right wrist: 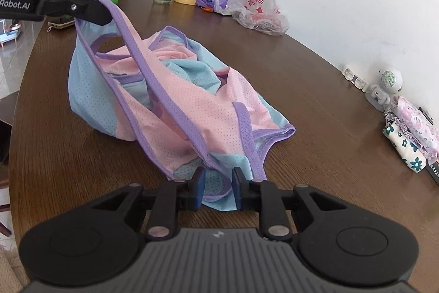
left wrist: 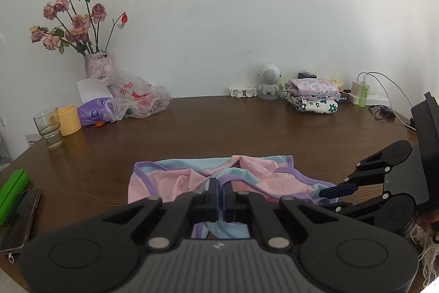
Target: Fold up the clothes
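A dark wood-grain tabletop (right wrist: 315, 89) carries a crumpled pink-and-blue perforated mesh top (right wrist: 175, 100) with purple ribbed trim near its front edge. The left gripper (left wrist: 221, 187) is pinched tight on a lifted purple strap. The right gripper (right wrist: 218, 184) stands partly open around a blue hem fold.

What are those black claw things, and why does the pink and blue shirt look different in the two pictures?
The claws are grippers, pinching tools with two fingers. A person holds one in each hand, and each carries a small camera that looks along its fingers. That gives two pictures of the same wooden table, each from a different side.

In the left camera's picture, the left gripper is shut on a purple strap of the pink and blue top. In the right camera's picture, the right gripper has cloth from the top's near edge between its fingers, with a gap still there, so it looks open.

By the wall are a vase of roses, a glass, a yellow cup and a pile of folded clothes.
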{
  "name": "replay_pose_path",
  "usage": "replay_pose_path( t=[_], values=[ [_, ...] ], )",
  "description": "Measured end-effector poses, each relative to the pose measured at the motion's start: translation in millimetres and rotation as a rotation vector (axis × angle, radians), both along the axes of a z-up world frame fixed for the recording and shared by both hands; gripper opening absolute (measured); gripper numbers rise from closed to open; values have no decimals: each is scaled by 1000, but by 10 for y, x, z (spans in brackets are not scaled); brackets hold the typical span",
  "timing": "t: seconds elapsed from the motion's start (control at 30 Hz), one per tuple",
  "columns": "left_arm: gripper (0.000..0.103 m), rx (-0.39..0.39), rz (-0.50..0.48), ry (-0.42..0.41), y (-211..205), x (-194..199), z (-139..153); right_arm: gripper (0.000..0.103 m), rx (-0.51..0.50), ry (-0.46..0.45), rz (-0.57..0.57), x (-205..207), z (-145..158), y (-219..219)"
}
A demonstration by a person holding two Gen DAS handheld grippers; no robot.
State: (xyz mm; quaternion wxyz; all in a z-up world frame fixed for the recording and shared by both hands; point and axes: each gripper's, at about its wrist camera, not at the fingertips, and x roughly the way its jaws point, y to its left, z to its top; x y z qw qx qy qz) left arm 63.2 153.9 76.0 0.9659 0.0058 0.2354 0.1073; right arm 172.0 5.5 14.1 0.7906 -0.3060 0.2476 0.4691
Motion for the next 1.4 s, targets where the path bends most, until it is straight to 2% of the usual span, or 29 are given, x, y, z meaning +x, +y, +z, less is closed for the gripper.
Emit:
replay_pose_path(
  t=[0.07,0.17,0.27,0.4,0.47,0.57,0.7,0.83,0.9,0.97,1.17,1.4],
  values=[
    [2,-1,-6,-4,-5,-9,-2,18,-6,7,-10,19,-13,20],
    [2,-7,-10,-10,-12,-33,-17,2,-5,22,-32,38,-11,30],
    [2,8,12,-11,6,-39,-57,2,76,78,-57,80,111,-102],
    [2,41,50,-7,30,-36,-144,2,265,197,-128,261,378,-475],
    [2,36,41,6,26,-23,-189,2,300,192,-172,336,455,-597],
    [2,42,15,20,-95,-5,-255,2,254,159,-220,379,404,-602],
    [2,36,-6,23,-242,-20,-314,2,160,71,-246,320,193,-479],
    [2,28,-10,-6,-376,-90,-309,5,143,97,-257,329,41,-408],
    [2,38,-5,-22,-427,-117,-296,14,140,107,-256,318,-7,-376],
    [2,44,-2,-33,-463,-134,-285,18,146,102,-257,289,-20,-340],
    [2,49,6,-59,-515,-169,-242,18,108,18,-259,168,-65,-223],
    [2,62,38,-45,-522,-258,-332,14,148,13,-337,288,-51,-309]
  ],
)
